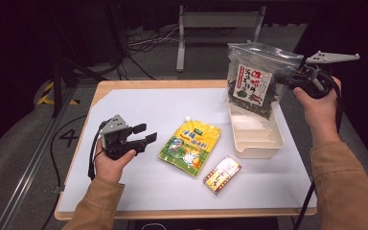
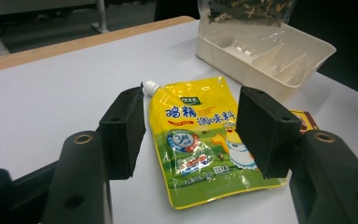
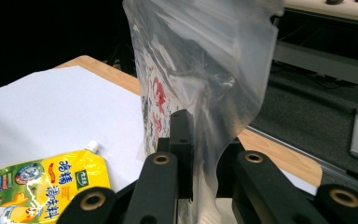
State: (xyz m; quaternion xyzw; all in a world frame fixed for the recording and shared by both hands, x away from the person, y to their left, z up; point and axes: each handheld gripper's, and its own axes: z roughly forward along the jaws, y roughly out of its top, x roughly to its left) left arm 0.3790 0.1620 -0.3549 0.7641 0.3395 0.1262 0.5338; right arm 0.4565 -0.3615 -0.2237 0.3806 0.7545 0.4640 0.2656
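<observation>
One item of three is being handled: the clear seaweed bag [image 1: 252,81] is being pinched at its edge by the right gripper [image 1: 287,79], jaws closed on the plastic, and is being held upright over the cream tray [image 1: 263,143] at the table's two o'clock, its lower end at the tray's far part. Nothing is yet lying in the tray. Two items are being left at six o'clock: the yellow spouted pouch [image 1: 190,146] and the small box [image 1: 222,174]. The left gripper [image 1: 143,134] is being kept partly open and empty, aimed at the pouch.
</observation>
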